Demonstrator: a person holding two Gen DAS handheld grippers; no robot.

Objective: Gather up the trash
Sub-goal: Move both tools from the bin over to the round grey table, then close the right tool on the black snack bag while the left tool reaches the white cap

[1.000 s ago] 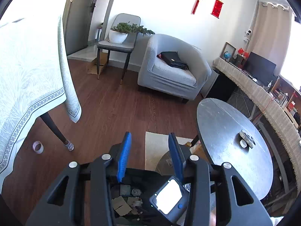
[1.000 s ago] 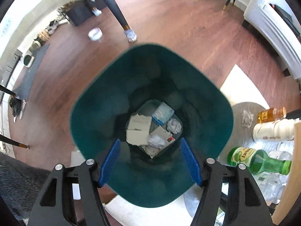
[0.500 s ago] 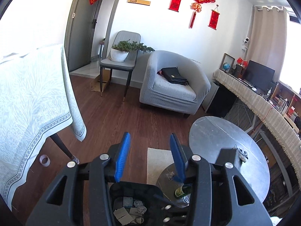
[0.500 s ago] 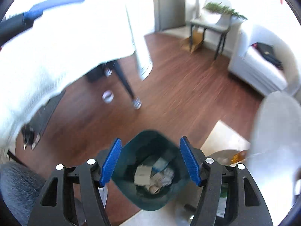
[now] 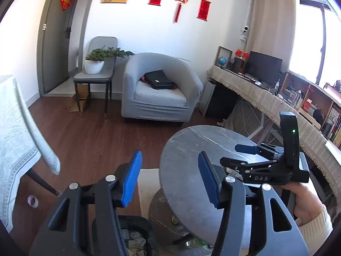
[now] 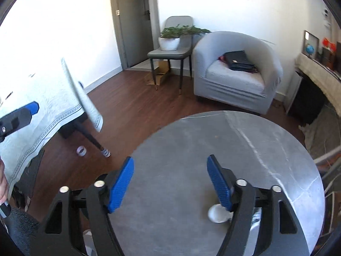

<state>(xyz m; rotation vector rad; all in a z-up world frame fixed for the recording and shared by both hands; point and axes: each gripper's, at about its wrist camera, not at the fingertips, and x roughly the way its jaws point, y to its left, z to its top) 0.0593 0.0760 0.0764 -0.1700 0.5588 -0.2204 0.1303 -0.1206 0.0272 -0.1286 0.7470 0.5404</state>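
Left wrist view. Looks out over the room from higher than a second ago. Shows the left gripper [image 5: 169, 170] with jaws at a middling gap and opening, nothing between the pads. Finds the bin [image 5: 136, 224], which filled the space below the fingers a second ago, now down at the bottom edge, with paper scraps [image 5: 134, 235] inside. Brings the round table [image 5: 191, 149] much closer on the right than before. Catches the right gripper [image 5: 237, 155] over the far side of that table, held by a hand [image 5: 304, 200], where a second ago only a lit panel showed. Glimpses a green bottle [image 5: 194, 243] on the lower shelf under the table.

Right wrist view. No longer stares straight down into the bin; now faces across the tabletop [image 6: 191, 138], bin out of view. Shows the right gripper [image 6: 170, 162] wide and opening further, empty. Picks out a small white round thing [image 6: 215, 214] on the table just beside the right finger, too hidden to name. Leaves a tape roll [image 6: 81, 151] on the floor near the table leg.

Reads as one drop finished, both grippers lifted clear of the bin and free, likely turning to the tabletop for the next piece of trash.
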